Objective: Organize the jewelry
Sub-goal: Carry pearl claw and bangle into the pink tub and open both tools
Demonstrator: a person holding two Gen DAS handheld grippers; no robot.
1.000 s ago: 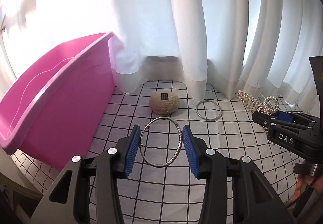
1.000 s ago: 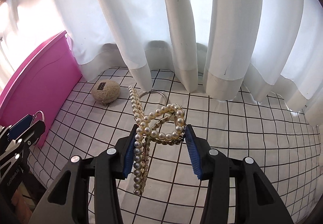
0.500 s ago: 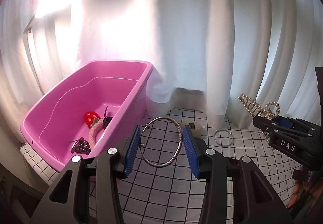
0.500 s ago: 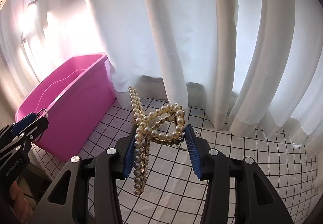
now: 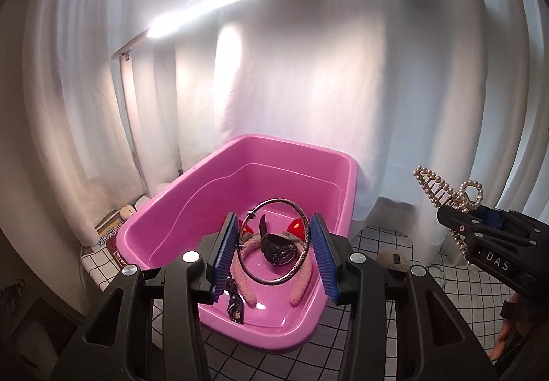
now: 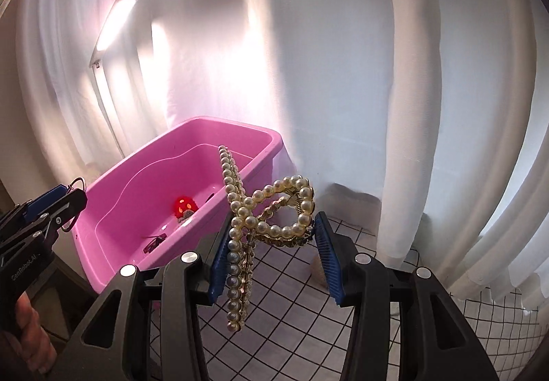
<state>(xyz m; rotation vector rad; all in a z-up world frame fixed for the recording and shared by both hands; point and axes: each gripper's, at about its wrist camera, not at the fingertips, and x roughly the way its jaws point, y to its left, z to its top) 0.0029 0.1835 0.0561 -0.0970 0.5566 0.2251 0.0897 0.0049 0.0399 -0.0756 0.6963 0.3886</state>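
I am seeing the grid-patterned surface carrying the pink bin, a beige pouch and a thin ring lying beside it.

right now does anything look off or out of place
Nothing looks damaged or spilled. The left tool grips a silver bangle over the pink tub; the right tool holds a pearl hair claw. One silver ring lies on the checked cloth, outside the tub.

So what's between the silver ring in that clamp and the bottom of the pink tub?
In the left wrist view, the silver ring hangs over the pink tub. Below it lie a fuzzy pink headband and a black watch.
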